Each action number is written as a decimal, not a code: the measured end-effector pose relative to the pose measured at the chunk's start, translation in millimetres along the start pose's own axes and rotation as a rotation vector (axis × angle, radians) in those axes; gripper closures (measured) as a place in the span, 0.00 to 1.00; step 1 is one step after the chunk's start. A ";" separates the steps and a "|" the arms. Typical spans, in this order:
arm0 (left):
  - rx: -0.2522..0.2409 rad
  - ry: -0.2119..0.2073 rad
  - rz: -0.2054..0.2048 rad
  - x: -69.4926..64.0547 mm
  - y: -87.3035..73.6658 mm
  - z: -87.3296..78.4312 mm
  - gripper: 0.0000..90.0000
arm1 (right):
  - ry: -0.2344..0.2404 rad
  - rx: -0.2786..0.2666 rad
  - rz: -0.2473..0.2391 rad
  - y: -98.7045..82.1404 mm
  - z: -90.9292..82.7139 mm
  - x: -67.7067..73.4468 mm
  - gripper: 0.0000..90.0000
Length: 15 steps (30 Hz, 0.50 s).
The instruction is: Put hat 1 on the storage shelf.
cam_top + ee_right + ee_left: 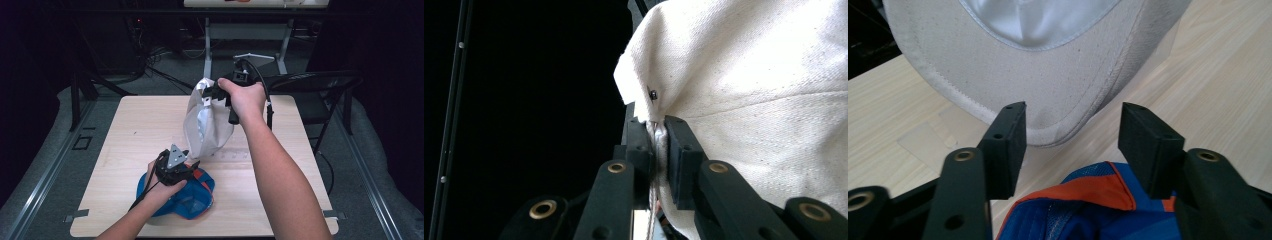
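My left gripper (1073, 145) sits nearest the cam, fingers (1008, 145) released, nothing between them, hovering over the blue-orange cap (192, 197) that lies flat at the counter's (125, 150) near edge. Largest item: the white cap (207, 125), lifted off the counter mid-table, brim hanging down. Right gripper (659, 145) fingers are clenched on its back edge by the strap. Judging progress: white cap picked up, blue cap not yet grabbed; stacking/placing remains.
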<state>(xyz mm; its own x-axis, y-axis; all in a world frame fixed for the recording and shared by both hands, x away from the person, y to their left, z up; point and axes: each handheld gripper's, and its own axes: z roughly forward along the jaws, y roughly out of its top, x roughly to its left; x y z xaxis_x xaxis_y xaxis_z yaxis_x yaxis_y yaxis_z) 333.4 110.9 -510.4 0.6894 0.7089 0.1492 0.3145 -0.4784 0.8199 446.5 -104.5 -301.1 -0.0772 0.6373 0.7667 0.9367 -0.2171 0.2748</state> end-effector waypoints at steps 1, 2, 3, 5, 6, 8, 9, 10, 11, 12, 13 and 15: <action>0.006 0.008 0.007 -0.9 0.7 1.8 0.54 | 0.000 0.005 -0.002 -0.1 0.2 -0.2 0.91; 0.013 0.026 0.017 -1.8 1.4 3.9 0.56 | -0.001 0.007 -0.006 -0.2 0.7 -0.5 0.91; 0.019 0.029 0.021 -1.8 1.6 4.6 0.59 | 0.000 0.005 -0.008 -0.6 1.5 -0.6 0.91; 0.026 0.035 0.017 -1.3 1.5 6.3 0.65 | 0.002 0.006 -0.008 -0.8 1.9 -0.5 0.91; 0.030 0.033 0.015 -0.2 1.2 6.1 0.69 | 0.002 0.006 -0.008 -0.9 2.0 -0.4 0.91; 0.025 0.030 0.011 3.2 0.8 3.7 0.78 | 0.005 0.009 -0.012 -1.2 1.7 -0.2 0.91; 0.021 0.032 0.008 4.9 0.4 2.6 0.81 | 0.008 0.004 -0.006 -1.3 1.4 0.4 0.91; 0.018 0.032 0.007 6.6 0.3 1.4 0.83 | 0.005 0.006 -0.005 -1.3 0.8 0.8 0.91; 0.014 0.031 0.004 9.0 0.0 -0.1 0.84 | 0.005 0.006 -0.006 -1.3 0.5 1.0 0.91; 0.007 0.028 -0.001 11.4 -0.3 -1.6 0.85 | 0.006 0.005 -0.007 -1.4 0.0 1.2 0.91; 0.001 0.023 -0.007 14.5 -0.6 -3.4 0.86 | 0.006 0.007 -0.011 -1.3 -0.9 0.9 0.91; -0.009 0.013 -0.016 17.9 -1.0 -4.8 0.87 | 0.009 -0.006 -0.007 -1.3 -1.0 1.5 0.91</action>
<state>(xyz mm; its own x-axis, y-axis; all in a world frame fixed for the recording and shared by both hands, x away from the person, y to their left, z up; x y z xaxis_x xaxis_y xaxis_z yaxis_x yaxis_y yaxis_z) 342.3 126.5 -505.8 0.6762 0.7227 0.1432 0.3195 -0.4628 0.8269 444.8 -104.0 -299.6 -0.0871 0.6324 0.7697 0.9340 -0.2169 0.2840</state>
